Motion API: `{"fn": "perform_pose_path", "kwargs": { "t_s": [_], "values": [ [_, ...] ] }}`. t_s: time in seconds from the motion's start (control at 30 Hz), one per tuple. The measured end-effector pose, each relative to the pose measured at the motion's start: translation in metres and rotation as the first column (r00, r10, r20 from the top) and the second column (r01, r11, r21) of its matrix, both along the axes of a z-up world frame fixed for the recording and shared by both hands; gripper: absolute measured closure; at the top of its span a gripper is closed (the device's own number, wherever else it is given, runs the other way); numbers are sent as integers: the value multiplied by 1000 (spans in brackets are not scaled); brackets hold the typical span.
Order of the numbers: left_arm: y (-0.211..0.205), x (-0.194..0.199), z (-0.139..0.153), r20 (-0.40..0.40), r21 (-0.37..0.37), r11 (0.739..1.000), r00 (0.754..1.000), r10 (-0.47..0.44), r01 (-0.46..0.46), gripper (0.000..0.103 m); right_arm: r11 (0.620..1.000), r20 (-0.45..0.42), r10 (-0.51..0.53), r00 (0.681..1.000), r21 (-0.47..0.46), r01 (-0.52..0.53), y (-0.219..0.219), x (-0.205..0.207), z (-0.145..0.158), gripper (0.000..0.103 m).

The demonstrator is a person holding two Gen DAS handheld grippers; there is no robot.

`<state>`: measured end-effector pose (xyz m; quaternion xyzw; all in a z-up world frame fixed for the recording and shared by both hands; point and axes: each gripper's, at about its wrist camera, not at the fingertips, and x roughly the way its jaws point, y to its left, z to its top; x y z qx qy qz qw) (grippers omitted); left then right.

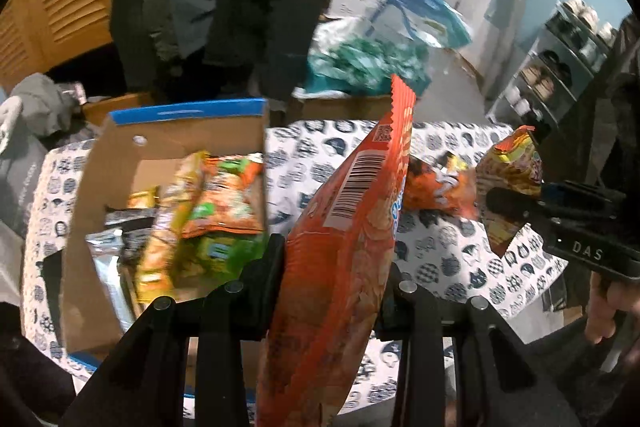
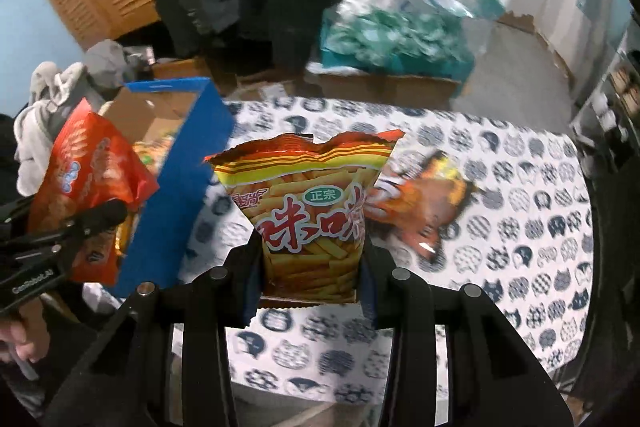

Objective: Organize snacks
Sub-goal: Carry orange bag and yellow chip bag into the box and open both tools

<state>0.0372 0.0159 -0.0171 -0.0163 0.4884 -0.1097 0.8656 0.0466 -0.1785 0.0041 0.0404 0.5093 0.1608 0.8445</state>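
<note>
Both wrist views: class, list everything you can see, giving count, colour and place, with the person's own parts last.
Chip bag: one, orange, held in left claw.
Fries snack bag: one, yellow-red, held in right claw.
Orange packet: one, lying on tablecloth.
Cardboard box: one, brown with blue rim, on table, holding mixed snacks.
Tablecloth: one, white with dark cat prints.
Teal bag: one, behind table.
Left claw: black, shut.
Right claw: black, shut.

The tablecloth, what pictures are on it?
The tablecloth is white with dark blue cat heads, some striped or checked; the right wrist view shows it best.
</note>
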Motion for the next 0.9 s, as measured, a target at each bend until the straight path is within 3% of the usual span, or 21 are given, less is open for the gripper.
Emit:
{"fn": "perform_pose_path", "kwargs": {
  "t_s": [0.5, 0.9],
  "values": [
    [89, 27, 13, 42, 36, 982, 982, 182, -184, 66, 989, 3, 147, 989, 6, -147, 109, 35, 13, 65],
    [145, 45, -20, -22, 49, 954, 955, 296, -294, 66, 967, -48, 253, 966, 0, -253, 193, 60, -4, 65]
  ]
}}
